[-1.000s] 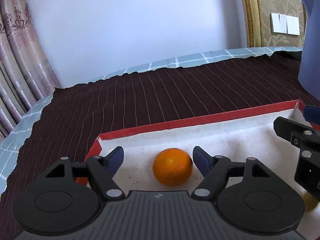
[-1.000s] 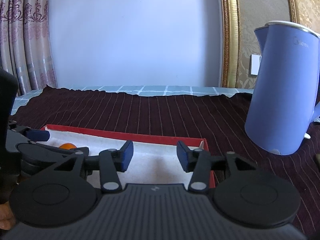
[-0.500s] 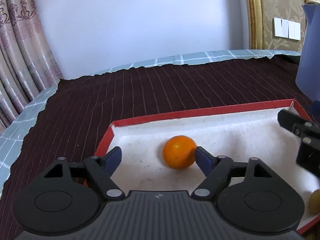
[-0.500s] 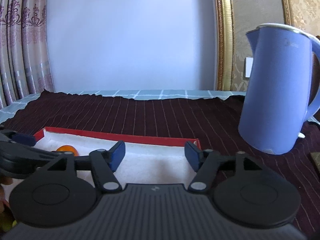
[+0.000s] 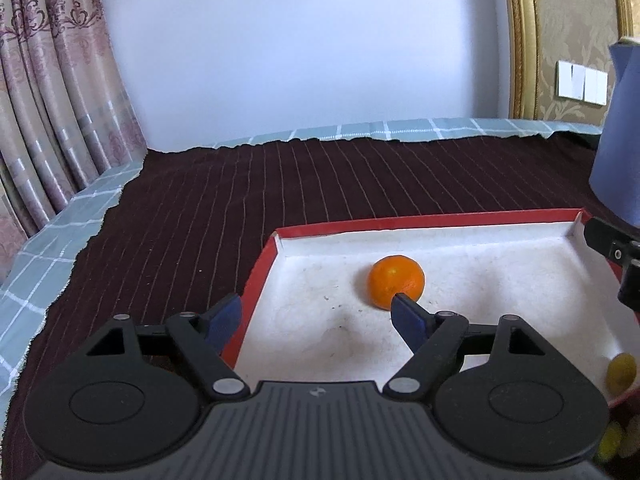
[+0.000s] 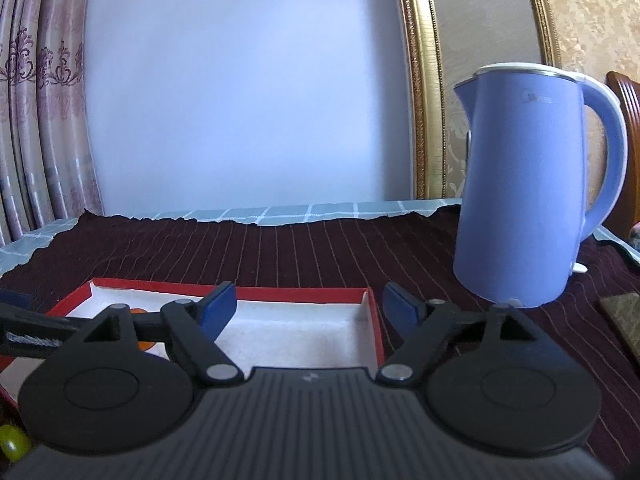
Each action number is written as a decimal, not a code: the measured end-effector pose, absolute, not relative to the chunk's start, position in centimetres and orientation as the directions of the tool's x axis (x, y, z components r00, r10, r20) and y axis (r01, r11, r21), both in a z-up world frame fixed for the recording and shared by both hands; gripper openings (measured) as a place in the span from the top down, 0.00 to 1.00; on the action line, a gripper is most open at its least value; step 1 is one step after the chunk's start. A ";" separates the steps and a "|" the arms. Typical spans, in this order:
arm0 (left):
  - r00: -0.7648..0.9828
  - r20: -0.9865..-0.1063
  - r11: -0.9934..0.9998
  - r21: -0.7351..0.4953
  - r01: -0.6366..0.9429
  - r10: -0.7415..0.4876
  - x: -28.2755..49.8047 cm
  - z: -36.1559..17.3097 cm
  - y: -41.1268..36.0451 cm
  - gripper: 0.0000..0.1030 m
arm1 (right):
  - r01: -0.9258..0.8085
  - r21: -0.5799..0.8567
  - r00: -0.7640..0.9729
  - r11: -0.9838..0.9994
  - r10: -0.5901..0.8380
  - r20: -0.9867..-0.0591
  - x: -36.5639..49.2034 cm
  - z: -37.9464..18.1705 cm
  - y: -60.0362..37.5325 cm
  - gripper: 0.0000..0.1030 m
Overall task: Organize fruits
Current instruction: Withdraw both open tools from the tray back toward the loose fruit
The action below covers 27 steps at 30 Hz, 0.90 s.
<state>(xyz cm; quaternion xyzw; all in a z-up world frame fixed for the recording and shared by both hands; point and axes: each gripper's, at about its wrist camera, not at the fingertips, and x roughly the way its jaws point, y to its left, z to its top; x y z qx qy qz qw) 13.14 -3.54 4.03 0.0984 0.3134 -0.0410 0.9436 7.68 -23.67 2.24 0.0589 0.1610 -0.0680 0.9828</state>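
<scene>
An orange [image 5: 395,282] lies in the red-rimmed white tray [image 5: 440,219], toward its far left. My left gripper [image 5: 316,316] is open and empty, above the tray's left rim, with its right fingertip just in front of the orange. A small yellow-green fruit [image 5: 621,369] lies at the tray's near right corner. My right gripper [image 6: 310,306] is open and empty above the tray's right end [image 6: 372,312]. The orange [image 6: 141,346] is mostly hidden behind it, and another yellow-green fruit [image 6: 14,442] shows at the bottom left.
A tall blue electric kettle [image 6: 532,192] stands on the dark striped cloth [image 6: 320,252] to the right of the tray. A dark flat object [image 6: 624,316] lies at the far right. Curtains [image 5: 48,120] hang on the left. The right gripper's body [image 5: 616,256] shows over the tray's right side.
My left gripper has pulled back and shifted left, so the orange no longer sits between its fingers. My right gripper has opened wider and moved right, toward the kettle.
</scene>
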 end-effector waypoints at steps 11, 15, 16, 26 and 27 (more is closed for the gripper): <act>0.814 -0.576 0.972 0.143 0.189 -0.074 9.5 4.2 -2.2 0.21 | 0.152 0.119 0.961 0.981 -0.119 -0.249 4.9 2.2 -23.7 0.16; 0.823 -0.563 0.970 0.148 0.195 -0.079 8.4 3.6 -2.4 0.21 | 0.154 0.088 0.964 0.984 -0.130 -0.234 4.1 1.8 -23.3 0.15; 0.826 -0.558 0.969 0.151 0.195 -0.080 8.1 3.4 -2.5 0.21 | 0.155 0.084 0.964 0.984 -0.132 -0.230 4.0 1.8 -23.2 0.15; 0.848 -0.523 0.972 0.146 0.185 -0.083 6.3 2.0 -2.5 0.21 | 0.152 0.073 0.969 0.986 -0.134 -0.206 3.0 1.7 -23.0 0.10; 0.846 -0.526 0.972 0.143 0.185 -0.084 6.2 1.8 -2.4 0.21 | 0.152 0.069 0.970 0.986 -0.135 -0.204 2.9 1.7 -23.0 0.10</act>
